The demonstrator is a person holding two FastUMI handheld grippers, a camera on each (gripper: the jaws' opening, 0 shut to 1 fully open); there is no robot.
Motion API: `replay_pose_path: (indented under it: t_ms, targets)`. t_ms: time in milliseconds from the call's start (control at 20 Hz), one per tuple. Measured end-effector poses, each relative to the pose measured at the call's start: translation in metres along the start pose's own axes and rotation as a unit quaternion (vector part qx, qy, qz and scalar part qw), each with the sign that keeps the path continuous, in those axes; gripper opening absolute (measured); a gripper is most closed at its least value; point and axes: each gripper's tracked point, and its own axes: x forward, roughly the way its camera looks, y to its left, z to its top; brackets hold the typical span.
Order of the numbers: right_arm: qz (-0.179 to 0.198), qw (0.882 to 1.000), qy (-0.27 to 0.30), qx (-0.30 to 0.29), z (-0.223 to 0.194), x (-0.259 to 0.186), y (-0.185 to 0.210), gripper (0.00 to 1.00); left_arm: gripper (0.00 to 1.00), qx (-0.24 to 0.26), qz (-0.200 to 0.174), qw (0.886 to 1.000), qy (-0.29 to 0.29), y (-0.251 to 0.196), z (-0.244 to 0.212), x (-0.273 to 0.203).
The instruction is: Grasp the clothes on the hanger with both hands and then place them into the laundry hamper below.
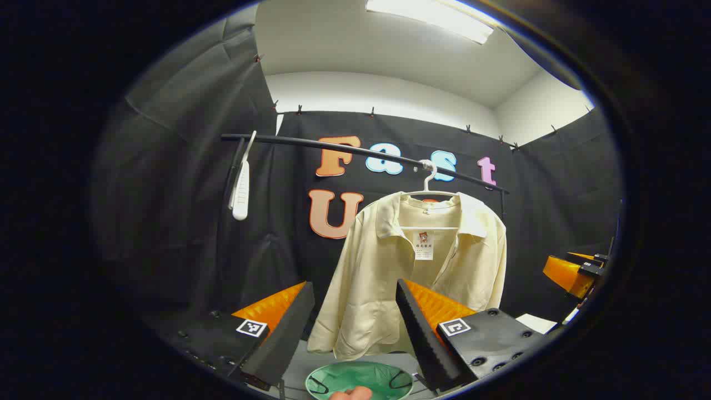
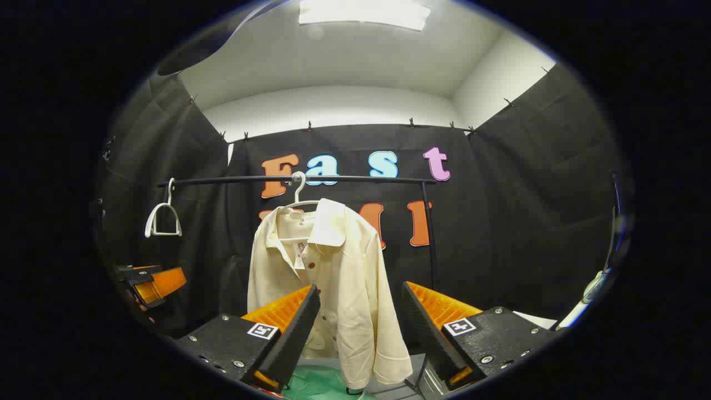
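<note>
A cream shirt [image 1: 422, 272] is seen hung on a white hanger [image 1: 429, 189] from a black rail [image 1: 355, 150], in front of the black cloth wall. In the left gripper view the shirt is seen front on, its collar open and a paper tag [image 1: 424, 245] shown at the neck. In the right gripper view the same shirt [image 2: 333, 289] is seen from its side, with small dark buttons down the front. A second, bare hanger [image 2: 163, 214] is hung near the far end of the rail [image 2: 294, 179], well apart from the shirt.

Below the shirt a green hamper [image 1: 359, 380] is placed, its round mouth open; a fingertip [image 1: 351, 394] is shown at its near rim. In the right gripper view only a green patch of it [image 2: 316, 383] is seen under the hem.

The left tongs [image 1: 355, 328] are held wide open, with nothing between the fingers and the shirt not touched. The right tongs [image 2: 361, 328] are likewise spread wide and nothing is gripped; the shirt is framed in the gap behind them. The right tongs are also seen at the right edge of the left gripper view, and the left tongs at the left edge of the right gripper view
</note>
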Motion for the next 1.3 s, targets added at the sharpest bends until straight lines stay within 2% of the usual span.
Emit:
replay_pose_path:
  t_ms: [50,150,350,400,550,950,1000,1150,1300]
  targets:
    - [-0.009,1.000,-0.003,0.001,0.000,-0.001,0.005,0.93,0.96,-0.001,-0.008,1.000,-0.002,0.005,-0.002,0.006]
    - [-0.029,1.000,-0.004,-0.004,-0.002,-0.004,0.020,0.92,0.96,-0.008,-0.022,1.000,0.000,0.017,-0.008,0.018]
    - [-0.043,0.999,-0.013,-0.014,0.003,-0.003,0.054,0.92,0.96,-0.018,-0.046,0.999,0.008,0.041,-0.012,0.027]
    - [-0.044,0.999,-0.013,-0.013,0.002,-0.001,0.060,0.93,1.00,-0.016,-0.048,0.999,0.009,0.047,-0.012,0.028]
    - [-0.041,0.999,-0.009,-0.010,-0.001,0.000,0.075,0.93,0.96,-0.003,-0.044,0.999,0.001,0.058,-0.008,0.031]
    - [-0.025,1.000,0.008,-0.012,-0.013,0.009,0.066,0.93,0.97,0.002,-0.043,0.999,0.003,0.034,-0.013,0.029]
    - [-0.024,1.000,0.010,-0.012,-0.014,0.011,0.065,0.93,0.93,-0.001,-0.043,0.999,0.004,0.032,-0.015,0.029]
    - [-0.030,0.999,0.011,-0.011,-0.017,0.021,0.059,0.93,1.00,-0.010,-0.048,0.999,0.007,0.027,-0.018,0.027]
    - [-0.035,0.999,0.019,-0.014,-0.030,0.038,0.064,0.93,0.96,-0.013,-0.060,0.998,0.010,0.026,-0.023,0.030]
